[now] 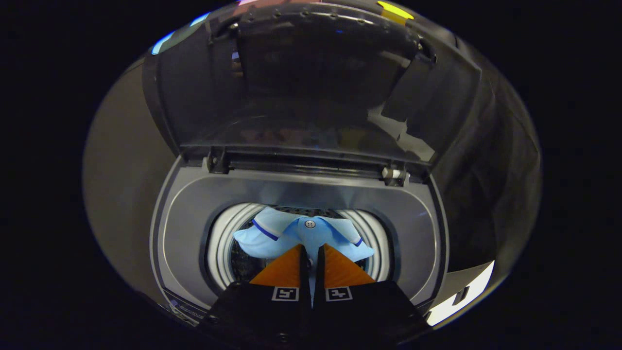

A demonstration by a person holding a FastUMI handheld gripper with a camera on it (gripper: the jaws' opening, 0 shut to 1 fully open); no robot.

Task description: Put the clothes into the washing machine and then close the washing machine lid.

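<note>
Hand-held gripper (pixel 311 253) pinches light-blue garment (pixel 301 236), spread crosswise over washing machine drum (pixel 221 248).

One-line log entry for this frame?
gripper: shut on light-blue shirt | shirt: held over drum opening | washing machine lid: open, upright | step: drop pending
</note>
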